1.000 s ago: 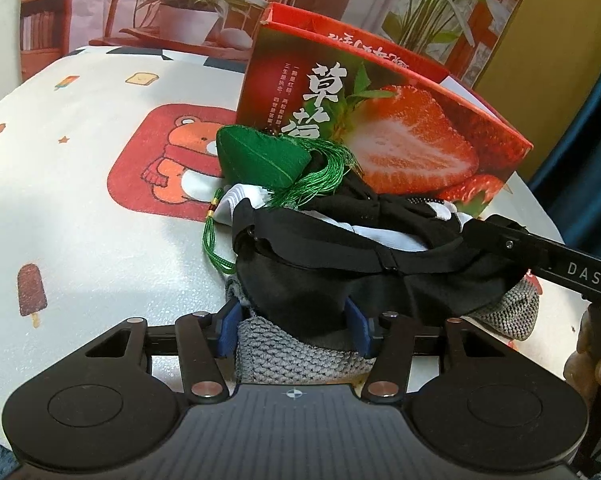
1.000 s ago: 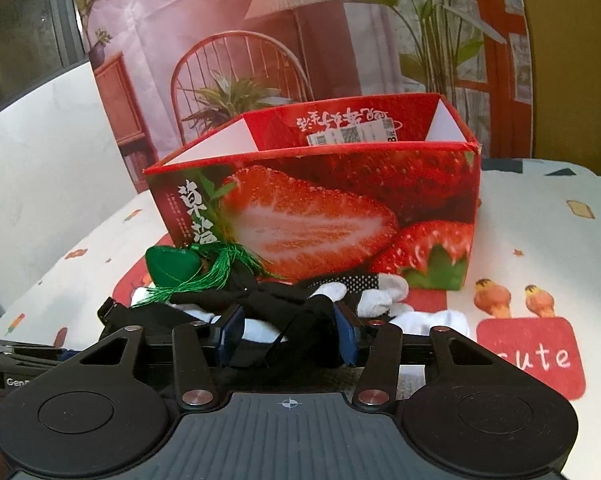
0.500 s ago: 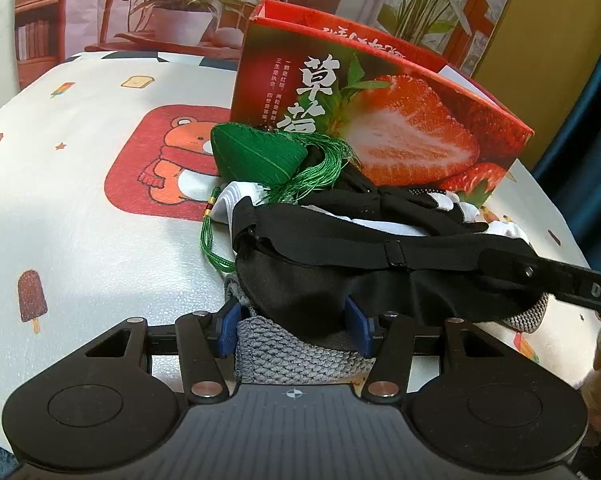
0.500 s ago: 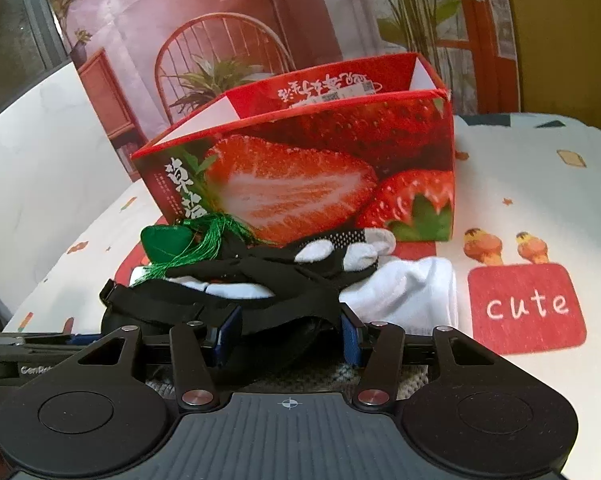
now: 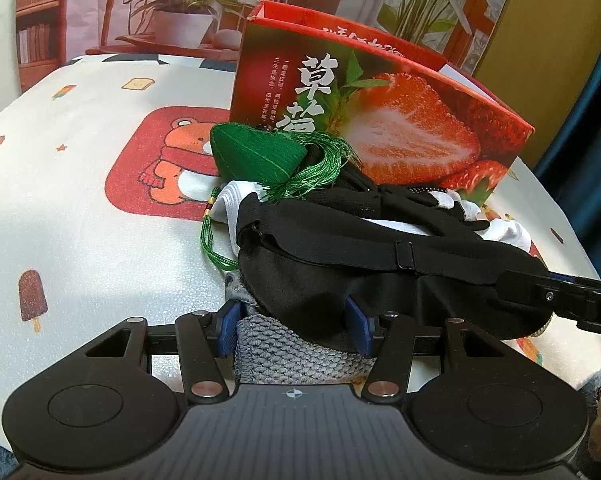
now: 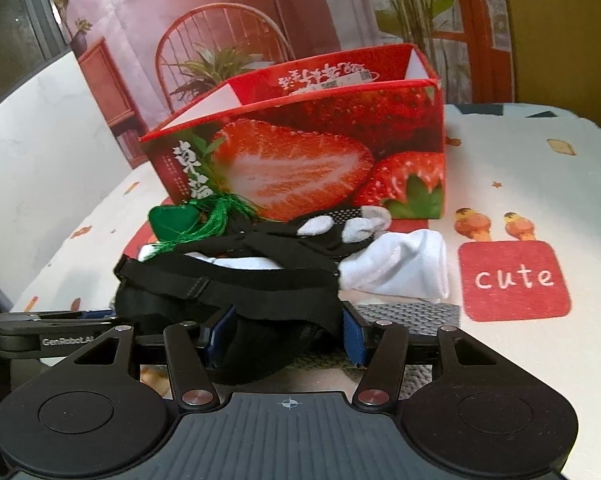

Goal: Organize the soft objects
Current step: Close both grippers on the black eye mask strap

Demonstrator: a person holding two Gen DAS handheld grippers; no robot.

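**A printed backdrop behind a cartoon tablecloth**

The table [image 5: 80,208] wears a white cloth with cartoon prints: a bear at 10 o'clock in the left view, a red "cute" patch [image 6: 514,280] at 3 o'clock in the right. Behind hangs a backdrop [image 6: 148,20] picturing potted plants, a round-backed chair and a bookshelf. A mustard wall [image 5: 540,60] stands at 2 o'clock, a dark window [image 6: 12,12] at 10. Soft daylight falls across the cloth.

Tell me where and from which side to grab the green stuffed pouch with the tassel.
Grip the green pouch across its plump body, coming from above on the bear-print side. It sits exposed atop the pile, while the strawberry box blocks the far side and its tassel is loose thread.
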